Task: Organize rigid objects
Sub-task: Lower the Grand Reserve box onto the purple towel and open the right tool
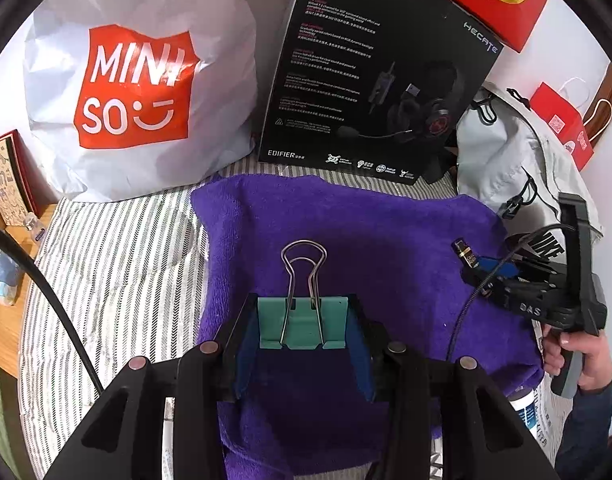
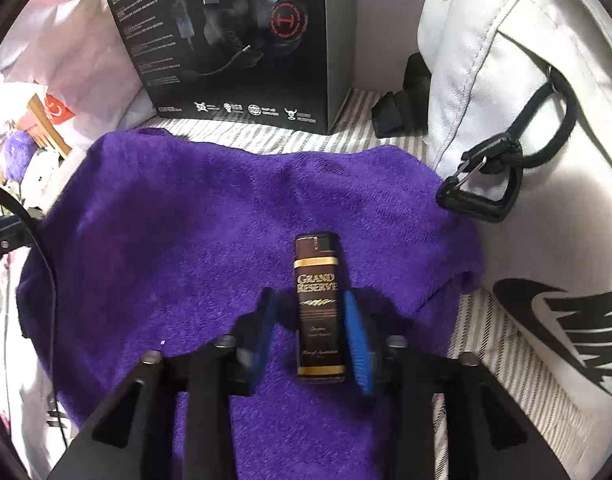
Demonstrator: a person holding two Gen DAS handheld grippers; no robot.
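Left tongs (image 1: 303,326) clamp the teal binder clip (image 1: 303,322) over the purple towel (image 1: 386,220); right tongs (image 2: 310,336) stand parted around the brown lighter (image 2: 318,308) lying near the towel's right edge. Best lift straight off, no nudging.

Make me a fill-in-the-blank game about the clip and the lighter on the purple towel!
1. The left gripper is shut on a ____ binder clip.
2. The lighter lies on the ____ towel.
3. The gold words on the lighter say Grand ____.
4. The big white bag behind the towel says ____.

Missing words: green; purple; Reserve; Miniso
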